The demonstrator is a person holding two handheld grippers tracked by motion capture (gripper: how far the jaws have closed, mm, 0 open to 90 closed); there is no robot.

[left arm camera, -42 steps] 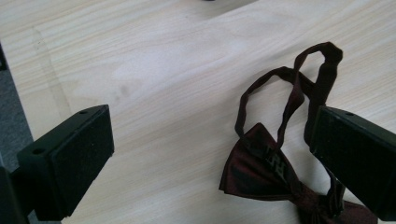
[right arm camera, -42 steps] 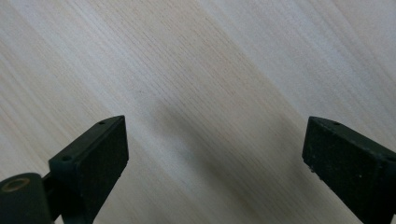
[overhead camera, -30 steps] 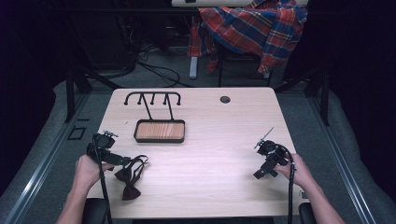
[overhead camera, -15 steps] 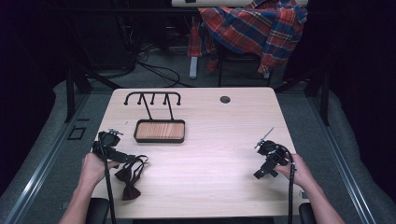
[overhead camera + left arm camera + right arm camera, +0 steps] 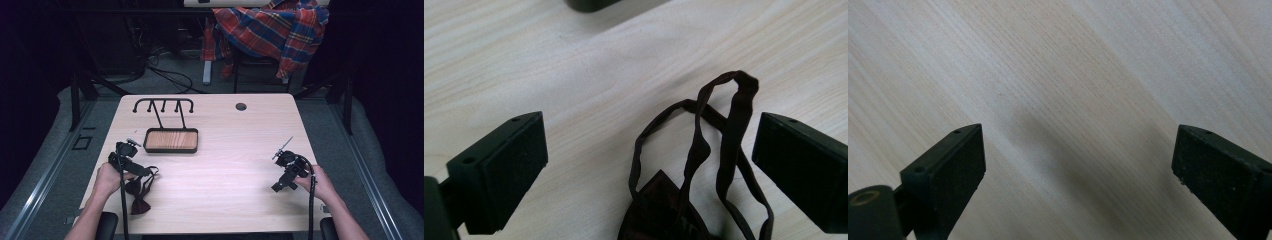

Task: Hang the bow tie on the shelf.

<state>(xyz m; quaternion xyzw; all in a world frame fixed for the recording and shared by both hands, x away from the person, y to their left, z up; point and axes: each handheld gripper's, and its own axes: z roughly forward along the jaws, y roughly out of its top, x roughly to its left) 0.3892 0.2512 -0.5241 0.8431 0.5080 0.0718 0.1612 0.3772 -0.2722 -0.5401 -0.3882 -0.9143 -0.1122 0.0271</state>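
A pale wooden table (image 5: 225, 170) seen from above, with a person's forearms entering from the bottom edge. The left hand (image 5: 106, 177) holds the left gripper (image 5: 131, 167) near the table's left edge, just over a dark bow tie (image 5: 138, 192) that lies flat there. In the left gripper view, the jaws stand wide apart, gripping nothing; the bow tie's thin strap (image 5: 704, 150) loops on the wood between them, nearer the right-hand jaw. Beyond the bow tie, toward the middle, sits a dark-rimmed tray (image 5: 170, 140) with a wooden floor and a black rack (image 5: 163, 106) rising behind it. The right hand (image 5: 320, 182) holds the right gripper (image 5: 286, 174) well apart, near the right edge. Its jaws are also spread wide over bare wood. A plaid cloth (image 5: 272, 27) hangs behind the table.
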